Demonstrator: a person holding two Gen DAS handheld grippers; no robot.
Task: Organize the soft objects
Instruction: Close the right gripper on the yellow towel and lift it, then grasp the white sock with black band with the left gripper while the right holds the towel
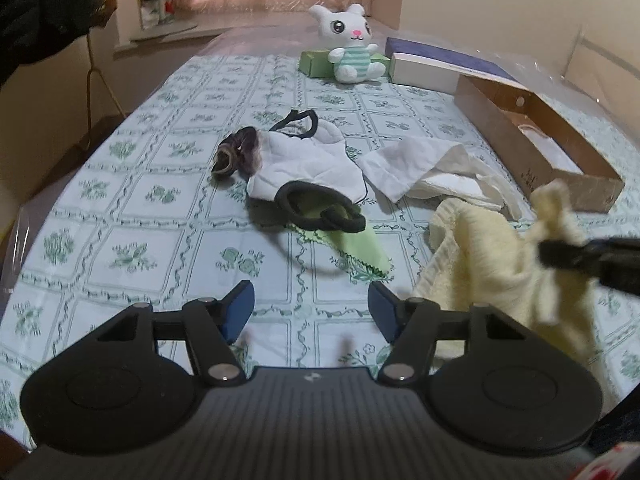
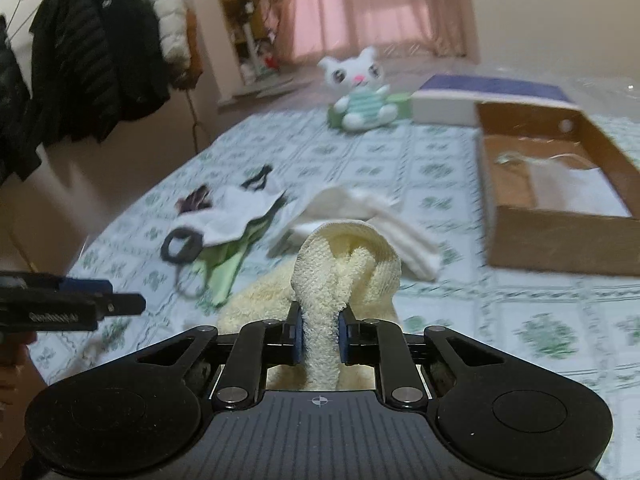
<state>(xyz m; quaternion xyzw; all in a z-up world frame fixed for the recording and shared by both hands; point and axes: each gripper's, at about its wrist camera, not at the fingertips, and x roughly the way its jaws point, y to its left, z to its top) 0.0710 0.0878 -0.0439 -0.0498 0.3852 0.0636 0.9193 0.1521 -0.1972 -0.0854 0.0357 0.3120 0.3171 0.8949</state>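
Note:
My right gripper (image 2: 319, 330) is shut on a fold of a pale yellow towel (image 2: 344, 256), which bulges up between the blue pads and trails down to the bed. In the left wrist view the same yellow towel (image 1: 492, 256) hangs at the right from the right gripper's black fingers (image 1: 560, 254). My left gripper (image 1: 311, 306) stands open over the patterned bed sheet (image 1: 140, 208), nothing between its pads. Further off lie a white cloth (image 1: 424, 168), a white garment with black trim (image 1: 308, 164), a black band (image 1: 320, 210) on a green cloth (image 1: 352, 248), and a dark scrunchie (image 1: 236, 152).
An open cardboard box (image 1: 532, 148) with something white inside stands at the right. At the far end sit a white plush cat (image 1: 352, 44), a green box (image 1: 316, 63) and a white and blue box (image 1: 432, 64). Dark coats (image 2: 88, 60) hang at the left.

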